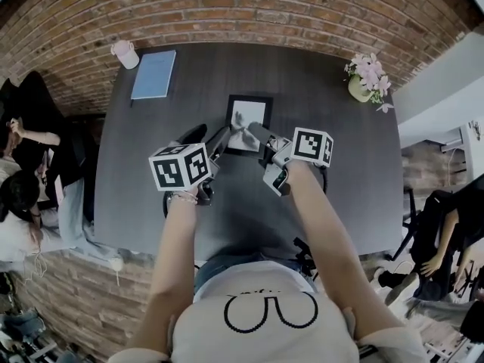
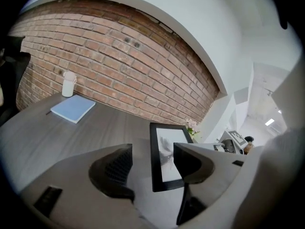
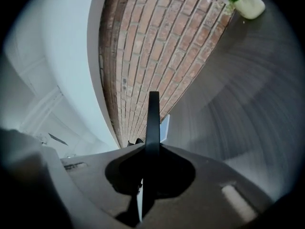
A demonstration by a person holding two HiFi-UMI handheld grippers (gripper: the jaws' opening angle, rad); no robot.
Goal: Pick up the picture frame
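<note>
- Picture frame (image 1: 253, 110), where do you see it?
- I see it over the middle of the table (image 1: 151, 195). It has a black border and a pale print inside. It is tilted, and in the left gripper view its near edge seems clear of the table top.
- Which gripper holds it?
- My right gripper (image 3: 152, 149). Its jaws are clenched on the thin edge of the frame.
- And the other one?
- My left gripper (image 2: 152, 151) has its jaws wide apart. The frame shows in the gap between them, but the pads do not press on it.
- What else is on the table?
- A blue notebook (image 1: 154, 74) and a white cup (image 1: 125, 54) at its far left corner, and a flower vase (image 1: 366, 78) at its far right corner.
</note>
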